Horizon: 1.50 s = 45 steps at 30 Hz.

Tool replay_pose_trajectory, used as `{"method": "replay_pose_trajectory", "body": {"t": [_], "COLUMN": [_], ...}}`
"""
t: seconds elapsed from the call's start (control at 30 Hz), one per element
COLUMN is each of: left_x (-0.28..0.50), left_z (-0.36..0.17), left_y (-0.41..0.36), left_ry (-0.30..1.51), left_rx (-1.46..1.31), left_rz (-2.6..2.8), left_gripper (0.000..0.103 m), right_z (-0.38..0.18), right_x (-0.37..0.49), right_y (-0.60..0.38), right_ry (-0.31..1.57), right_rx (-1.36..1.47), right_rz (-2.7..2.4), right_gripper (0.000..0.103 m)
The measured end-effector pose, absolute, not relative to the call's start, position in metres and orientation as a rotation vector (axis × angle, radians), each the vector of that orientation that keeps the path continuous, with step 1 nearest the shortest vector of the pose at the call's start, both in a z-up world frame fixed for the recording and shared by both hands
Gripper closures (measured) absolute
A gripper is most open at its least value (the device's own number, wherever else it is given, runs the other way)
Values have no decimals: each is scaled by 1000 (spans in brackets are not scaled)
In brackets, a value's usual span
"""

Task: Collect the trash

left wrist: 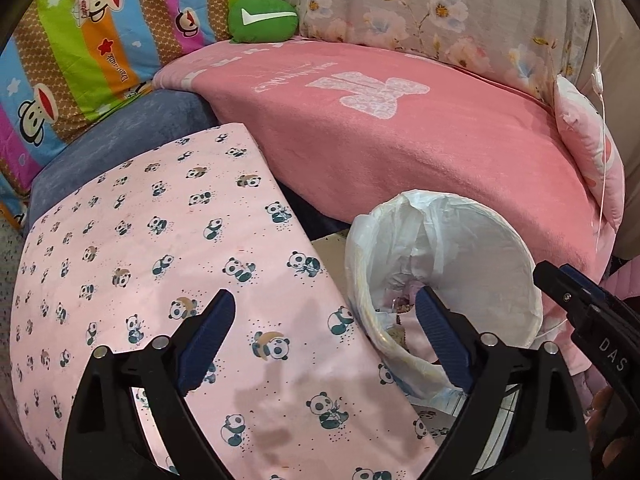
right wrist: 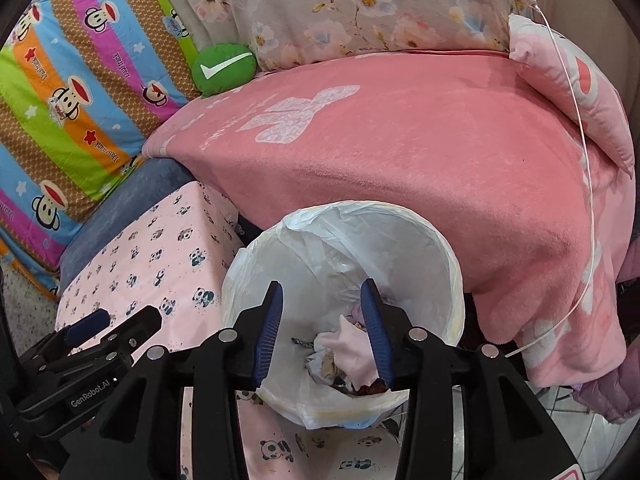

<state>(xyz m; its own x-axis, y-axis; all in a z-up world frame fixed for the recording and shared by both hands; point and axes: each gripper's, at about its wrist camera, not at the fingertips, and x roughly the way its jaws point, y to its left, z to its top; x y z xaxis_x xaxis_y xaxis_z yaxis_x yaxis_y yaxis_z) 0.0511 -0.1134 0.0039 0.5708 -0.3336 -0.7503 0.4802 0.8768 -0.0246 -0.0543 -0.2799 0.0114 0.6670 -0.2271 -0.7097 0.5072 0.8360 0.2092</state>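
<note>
A bin lined with a white plastic bag (right wrist: 404, 248) stands between a panda-print surface and a pink blanket. Crumpled pink and white paper trash (right wrist: 352, 348) lies at its bottom. My right gripper (right wrist: 322, 286) hangs over the bin's mouth, open, with nothing between its blue pads. My left gripper (left wrist: 324, 300) is open wide above the panda cloth, its right finger over the bin (left wrist: 480, 248) rim, and it holds nothing. Each gripper shows in the other's view: the right gripper (left wrist: 556, 276) at the right edge, the left gripper (right wrist: 128, 320) at lower left.
Pink panda-print cloth (left wrist: 160, 240) covers a raised surface left of the bin. A pink blanket (left wrist: 400, 140) lies behind it, with a striped monkey quilt (left wrist: 92, 60), a green cushion (left wrist: 262, 18) and floral fabric (left wrist: 440, 8) beyond. A white cable (right wrist: 588, 184) hangs at the right. Tiled floor (right wrist: 600, 432) shows.
</note>
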Motion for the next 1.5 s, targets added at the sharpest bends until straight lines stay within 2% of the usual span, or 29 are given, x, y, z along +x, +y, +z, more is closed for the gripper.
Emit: {"method": "replay_pose_trajectory", "body": {"t": [0.07,0.23,0.3,0.43,0.53,0.6,0.73,0.77,0.8,0.83,1.5], "left_x": [49,44,43,42,40,39,37,36,36,36,28], "left_z": [4,2,1,-3,-5,-6,-6,-7,-8,-8,-20], "left_y": [-107,-95,-91,-83,-80,-78,-77,-77,-77,-78,-82], "left_ry": [823,814,816,826,824,821,814,815,814,812,824], "left_rx": [195,202,205,199,200,202,198,200,201,201,184], "left_rz": [-465,-436,-423,-401,-386,-380,-378,-377,-376,-372,-366], "left_gripper": [12,10,10,10,10,10,10,10,10,10,10], "right_z": [12,13,14,12,11,9,7,6,4,3,-11], "right_x": [-55,-59,-59,-62,-65,-65,-67,-68,-69,-69,-72], "right_y": [-273,-255,-249,-239,-235,-235,-235,-236,-236,-237,-236], "right_ry": [740,752,747,745,749,760,777,778,776,774,796], "right_rx": [385,306,278,237,223,212,200,198,193,190,194], "right_rz": [-432,-442,-449,-465,-469,-465,-463,-462,-468,-472,-474], "right_gripper": [60,51,42,36,27,18,16,13,6,4,4]}}
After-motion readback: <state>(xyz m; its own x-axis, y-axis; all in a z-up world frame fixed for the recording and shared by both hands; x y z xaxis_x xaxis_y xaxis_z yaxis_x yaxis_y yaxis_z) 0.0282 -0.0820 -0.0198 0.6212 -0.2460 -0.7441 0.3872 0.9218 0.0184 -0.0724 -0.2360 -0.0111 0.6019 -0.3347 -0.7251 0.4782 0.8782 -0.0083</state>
